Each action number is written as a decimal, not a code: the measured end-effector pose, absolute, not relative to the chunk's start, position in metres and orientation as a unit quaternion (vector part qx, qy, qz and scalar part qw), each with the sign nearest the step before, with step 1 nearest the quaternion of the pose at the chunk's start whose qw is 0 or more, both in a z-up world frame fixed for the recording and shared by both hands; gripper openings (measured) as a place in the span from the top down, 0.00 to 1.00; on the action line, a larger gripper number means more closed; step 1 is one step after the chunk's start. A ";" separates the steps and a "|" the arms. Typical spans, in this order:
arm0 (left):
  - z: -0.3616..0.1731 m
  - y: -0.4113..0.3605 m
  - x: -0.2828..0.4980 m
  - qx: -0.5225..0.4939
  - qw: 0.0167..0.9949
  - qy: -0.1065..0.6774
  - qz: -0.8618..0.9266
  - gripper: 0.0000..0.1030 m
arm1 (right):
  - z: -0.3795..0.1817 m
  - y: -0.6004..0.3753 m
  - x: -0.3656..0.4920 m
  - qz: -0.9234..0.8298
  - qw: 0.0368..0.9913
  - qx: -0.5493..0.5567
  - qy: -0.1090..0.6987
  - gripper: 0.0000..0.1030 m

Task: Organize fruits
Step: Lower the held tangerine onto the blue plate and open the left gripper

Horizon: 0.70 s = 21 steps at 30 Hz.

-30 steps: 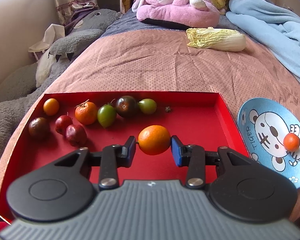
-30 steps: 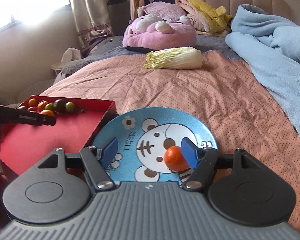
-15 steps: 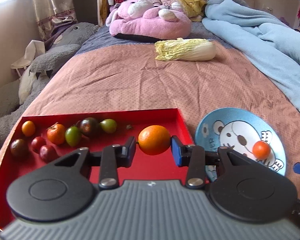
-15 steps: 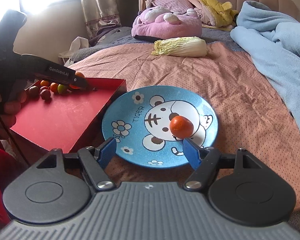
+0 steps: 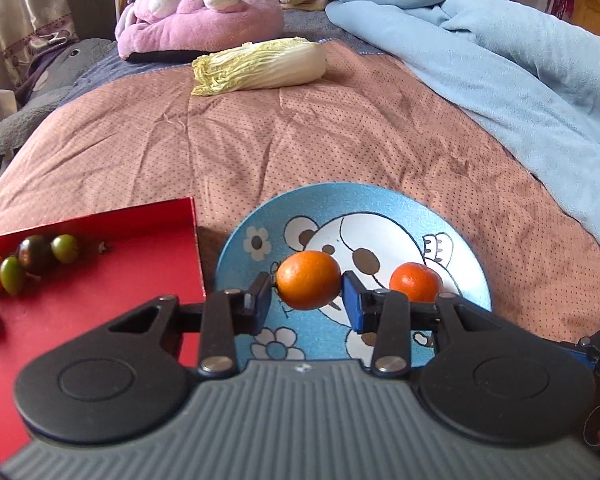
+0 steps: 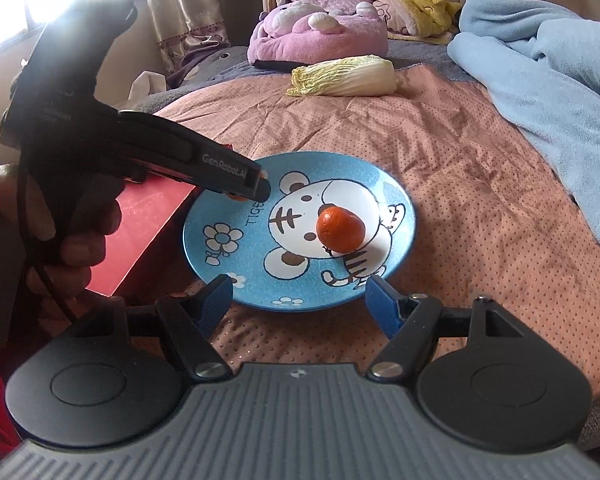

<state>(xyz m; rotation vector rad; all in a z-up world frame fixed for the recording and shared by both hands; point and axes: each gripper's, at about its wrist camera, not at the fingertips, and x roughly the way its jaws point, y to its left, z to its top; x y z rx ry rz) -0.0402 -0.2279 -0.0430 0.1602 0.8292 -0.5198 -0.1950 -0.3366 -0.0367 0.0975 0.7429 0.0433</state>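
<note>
My left gripper [image 5: 307,302] is shut on an orange [image 5: 309,286] and holds it over the left part of the blue tiger plate [image 5: 328,208]. A second, redder orange [image 5: 414,282] lies on the plate to the right. Left of the plate sits the red tray [image 5: 100,320], with several small green, dark and orange fruits [image 5: 40,258] along its far side. In the right wrist view my right gripper [image 6: 300,302] stands open at the near rim of the plate [image 6: 220,236], empty, with the redder orange [image 6: 340,229] beyond it. The left gripper [image 6: 246,192] reaches over the plate's left edge.
A napa cabbage [image 5: 260,66] lies farther back on the pink dotted bedspread [image 5: 340,128]. A pale blue blanket [image 5: 500,60] is heaped to the right, a pink plush toy [image 5: 200,12] at the back. A hand [image 6: 72,240] grips the left tool's handle beside the tray.
The left gripper has carried the orange rightwards from above the red tray to above the plate. The right gripper has drawn back toward the plate's near rim, away from the redder orange.
</note>
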 end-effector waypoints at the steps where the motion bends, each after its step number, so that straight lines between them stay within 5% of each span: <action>1: -0.045 -0.230 -0.040 0.079 0.878 0.400 -0.251 0.60 | -0.038 -0.338 -0.195 0.021 0.929 0.050 0.365 0.25; 12: -0.058 -0.247 -0.045 0.108 0.870 0.400 -0.267 0.59 | -0.040 -0.343 -0.192 0.018 0.928 0.058 0.368 0.25; 14: -0.055 -0.249 -0.047 0.108 0.872 0.392 -0.272 0.53 | -0.041 -0.343 -0.192 0.017 0.928 0.059 0.368 0.25; 16: -0.052 -0.251 -0.049 0.109 0.876 0.383 -0.271 0.28 | -0.041 -0.342 -0.192 0.018 0.928 0.060 0.368 0.25; 21: -0.046 -0.250 -0.052 0.104 0.879 0.375 -0.275 0.26 | -0.039 -0.341 -0.192 0.018 0.928 0.057 0.367 0.24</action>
